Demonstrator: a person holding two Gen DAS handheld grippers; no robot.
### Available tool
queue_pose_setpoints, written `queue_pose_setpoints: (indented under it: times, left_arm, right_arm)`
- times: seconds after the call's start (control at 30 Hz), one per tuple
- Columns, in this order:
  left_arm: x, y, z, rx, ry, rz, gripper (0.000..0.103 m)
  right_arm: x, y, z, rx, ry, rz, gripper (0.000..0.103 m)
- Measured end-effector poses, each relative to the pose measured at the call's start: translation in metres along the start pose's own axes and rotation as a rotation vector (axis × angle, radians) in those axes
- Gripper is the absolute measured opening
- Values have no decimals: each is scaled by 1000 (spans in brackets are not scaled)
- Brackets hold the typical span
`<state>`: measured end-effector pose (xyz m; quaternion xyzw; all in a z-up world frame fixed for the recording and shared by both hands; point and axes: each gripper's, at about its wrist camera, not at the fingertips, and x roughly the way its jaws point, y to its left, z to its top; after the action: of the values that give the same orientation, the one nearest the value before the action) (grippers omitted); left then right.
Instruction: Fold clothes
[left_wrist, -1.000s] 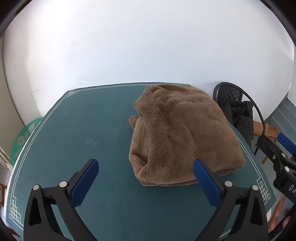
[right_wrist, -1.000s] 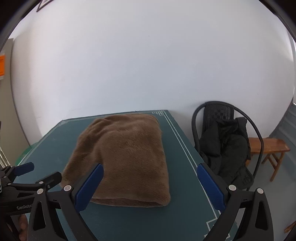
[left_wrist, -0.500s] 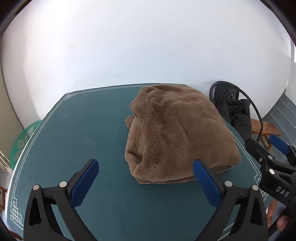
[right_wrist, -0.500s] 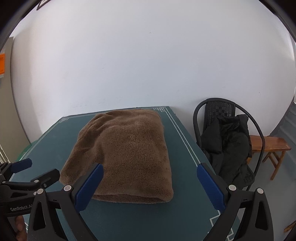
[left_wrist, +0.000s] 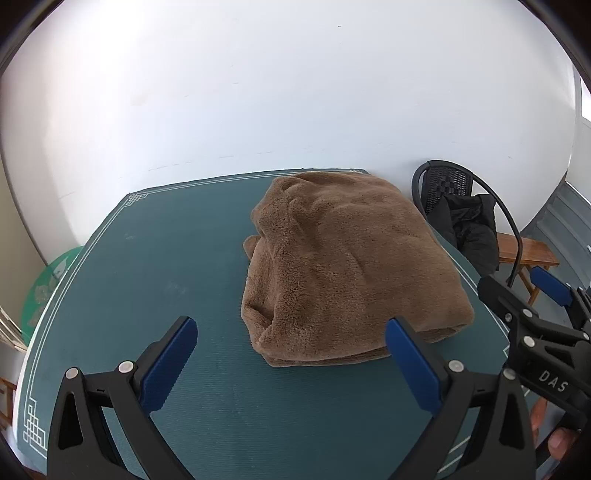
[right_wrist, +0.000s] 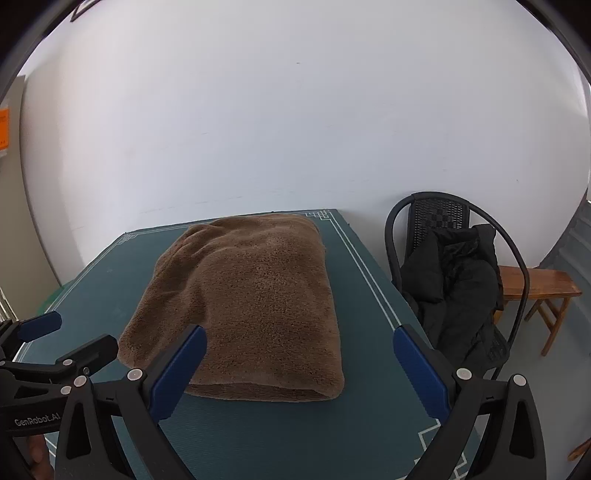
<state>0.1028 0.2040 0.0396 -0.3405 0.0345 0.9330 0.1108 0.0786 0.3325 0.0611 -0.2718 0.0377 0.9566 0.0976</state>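
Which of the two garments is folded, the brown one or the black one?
The brown fleece garment, lying in a flat folded stack on the green table. The black jacket is slumped on the chair.

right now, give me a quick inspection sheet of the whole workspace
surface: green table mat with white border lines, flat.
job's things: brown fleece garment folded into a thick block, lying on the mat toward its right side, far end near the wall.
clutter: nothing seen on the mat besides the garment.
grippers: left tool open, holding nothing, above the mat short of the garment's near edge; right tool open, holding nothing, over the garment's near right corner.
cables: nothing seen.
surroundings: white wall; black chair with a black jacket to the right; wooden bench behind it.
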Motion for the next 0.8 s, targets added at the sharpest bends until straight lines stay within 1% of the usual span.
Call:
queue_pose_setpoints:
  times: [0.33,0.8]
  left_arm:
    - [0,-8,2,15,7,-4,102]
    - [-14,-23,-5,103,-60,-5,102]
  right_arm:
    - [3,2,0,-15,2,-9,102]
    - [9,11,0,-31,11,-23,102]
